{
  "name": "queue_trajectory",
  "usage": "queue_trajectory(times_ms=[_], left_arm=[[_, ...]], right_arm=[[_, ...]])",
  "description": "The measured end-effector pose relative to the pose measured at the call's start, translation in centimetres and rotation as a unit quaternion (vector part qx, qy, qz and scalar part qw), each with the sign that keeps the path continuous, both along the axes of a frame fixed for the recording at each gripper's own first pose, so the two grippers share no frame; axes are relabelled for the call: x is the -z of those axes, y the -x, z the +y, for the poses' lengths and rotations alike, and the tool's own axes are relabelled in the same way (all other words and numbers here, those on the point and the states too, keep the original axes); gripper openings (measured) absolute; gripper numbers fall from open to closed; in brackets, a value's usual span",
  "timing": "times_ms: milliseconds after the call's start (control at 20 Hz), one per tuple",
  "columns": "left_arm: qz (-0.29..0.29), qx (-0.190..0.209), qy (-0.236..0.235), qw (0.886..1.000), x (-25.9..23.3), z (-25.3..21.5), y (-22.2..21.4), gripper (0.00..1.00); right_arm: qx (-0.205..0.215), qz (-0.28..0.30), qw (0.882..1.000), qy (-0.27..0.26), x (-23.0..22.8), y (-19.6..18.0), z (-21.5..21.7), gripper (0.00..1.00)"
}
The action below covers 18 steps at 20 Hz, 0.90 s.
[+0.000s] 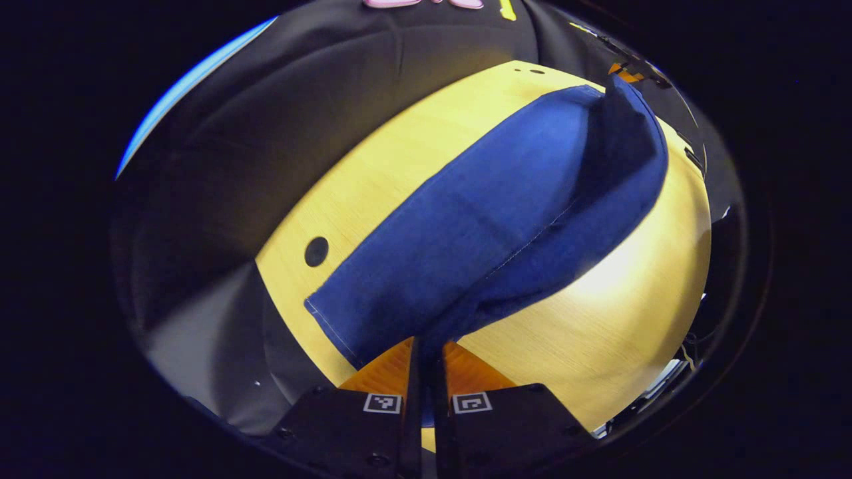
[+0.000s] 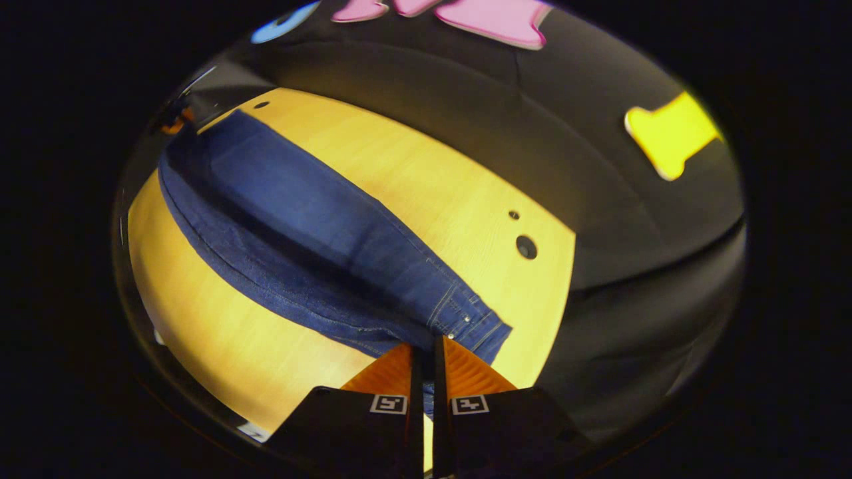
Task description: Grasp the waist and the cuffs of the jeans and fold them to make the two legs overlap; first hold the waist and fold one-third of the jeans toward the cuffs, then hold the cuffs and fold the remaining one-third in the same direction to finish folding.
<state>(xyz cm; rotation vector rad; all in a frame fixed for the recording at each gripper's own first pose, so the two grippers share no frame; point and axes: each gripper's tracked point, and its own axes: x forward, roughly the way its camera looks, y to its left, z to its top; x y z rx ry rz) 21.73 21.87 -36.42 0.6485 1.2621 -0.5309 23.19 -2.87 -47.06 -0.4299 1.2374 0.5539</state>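
My left tool (image 1: 426, 352) sits low over the tabletop (image 1: 619, 346), its orange fingers (image 1: 385, 370) pinched together on the jeans (image 1: 479, 226) at the cuff end (barely a slit between them). My right tool (image 2: 426, 352) clamps the waist likewise.

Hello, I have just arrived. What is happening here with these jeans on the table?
A person is folding a pair of blue jeans on a yellow wooden table, using a handheld gripper in each hand. The left gripper is shut on the cuff end, and the right gripper is shut on the waist end. The jeans are stretched between them, partly lifted, with one leg laid over the other lengthwise. The folds into thirds are not yet done.
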Motion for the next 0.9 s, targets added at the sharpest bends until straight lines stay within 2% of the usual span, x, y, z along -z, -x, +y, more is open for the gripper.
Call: queue_trajectory(times_ms=[100, 150, 200, 250, 300, 350, 400, 450, 500, 550, 600, 700, 750, 900], left_arm=[[0.032, 0.007, -0.009, 0.999, 1.7, 0.4, -1.6, 0.14], [0.044, 0.005, -0.011, 0.999, 2.6, 0.4, -2.6, 0.14], [0.058, 0.000, -0.013, 0.998, 3.6, 0.3, -3.3, 0.14], [0.071, -0.007, -0.016, 0.997, 4.6, 0.4, -3.8, 0.15], [0.085, -0.013, -0.015, 0.996, 5.5, 0.5, -3.8, 0.15], [0.084, -0.021, -0.021, 0.996, 6.3, 1.0, -4.2, 0.16], [0.083, -0.032, -0.027, 0.996, 6.8, 1.5, -4.3, 0.24], [0.080, -0.045, -0.032, 0.995, 6.9, 2.1, -4.3, 0.41], [0.066, -0.054, -0.026, 0.996, 7.0, 2.5, -4.8, 0.66], [0.053, -0.063, -0.021, 0.996, 6.9, 2.8, -5.5, 0.69], [0.036, -0.066, -0.022, 0.997, 6.2, 3.1, -6.0, 0.69], [0.012, -0.073, -0.028, 0.997, 4.7, 3.5, -6.7, 0.86], [0.005, -0.071, -0.026, 0.997, 3.9, 3.4, -6.8, 0.90], [-0.011, -0.064, -0.030, 0.997, 2.3, 2.4, -7.6, 0.90]], right_arm=[[0.048, 0.044, 0.998, -0.015, 3.0, -2.3, 0.1, 0.09], [0.059, 0.057, 0.996, -0.020, 4.6, -3.1, 0.2, 0.09], [0.063, 0.074, 0.995, -0.019, 6.2, -3.6, 0.5, 0.09], [0.063, 0.084, 0.994, -0.017, 8.0, -4.0, 0.9, 0.04], [0.065, 0.089, 0.994, -0.011, 9.3, -4.4, 1.3, 0.10], [0.063, 0.089, 0.994, -0.003, 10.2, -4.7, 1.5, 0.10], [0.055, 0.080, 0.995, 0.011, 11.0, -5.1, 1.3, 0.10], [0.045, 0.071, 0.996, 0.016, 11.6, -5.4, 1.3, 0.14], [0.043, 0.071, 0.996, 0.014, 11.8, -5.5, 1.4, 0.19], [0.049, 0.070, 0.996, 0.013, 12.0, -5.5, 1.3, 0.24], [0.053, 0.057, 0.997, 0.015, 11.9, -6.2, 0.9, 0.24], [0.065, 0.048, 0.997, 0.009, 11.6, -6.9, 0.4, 0.45], [0.072, 0.051, 0.996, 0.009, 11.7, -6.7, 0.1, 0.55], [0.062, 0.043, 0.997, 0.014, 11.7, -6.9, 0.0, 0.60]])
